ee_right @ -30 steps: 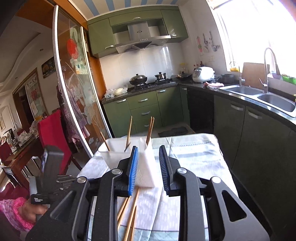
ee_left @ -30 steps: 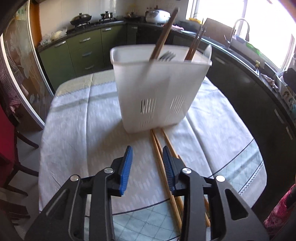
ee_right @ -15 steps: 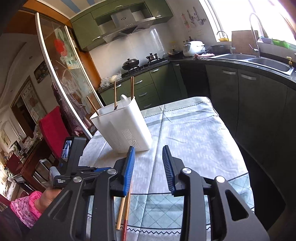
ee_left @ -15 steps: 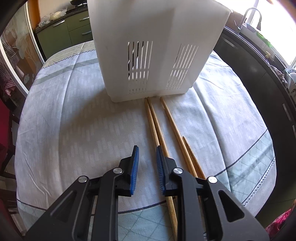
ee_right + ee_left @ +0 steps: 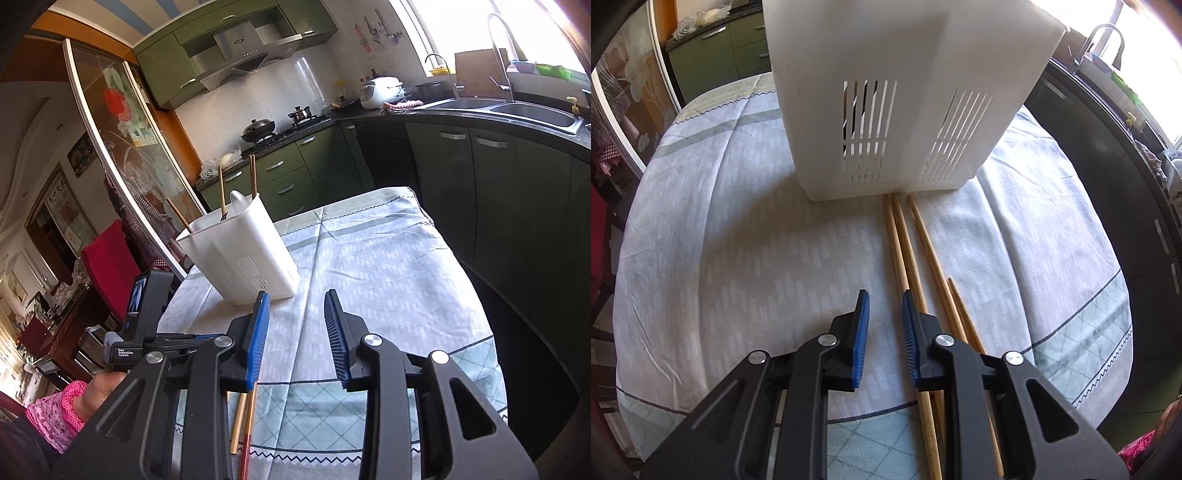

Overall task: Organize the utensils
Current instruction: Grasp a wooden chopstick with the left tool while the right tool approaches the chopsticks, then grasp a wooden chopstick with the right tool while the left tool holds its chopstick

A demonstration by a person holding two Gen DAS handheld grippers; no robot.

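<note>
Right now the left gripper (image 5: pixel 884 314), a little open and empty, sits just left of the chopsticks (image 5: pixel 905 243), which run up toward the white holder (image 5: pixel 908 92).

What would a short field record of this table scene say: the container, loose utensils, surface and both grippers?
container: white slotted plastic utensil holder, upright, utensils standing inside
loose utensils: four wooden chopsticks lying on the cloth, tips by the holder's base
surface: pale blue patterned tablecloth
left gripper: open, nothing between pads, chopsticks just to its right
right gripper: open, empty
</note>
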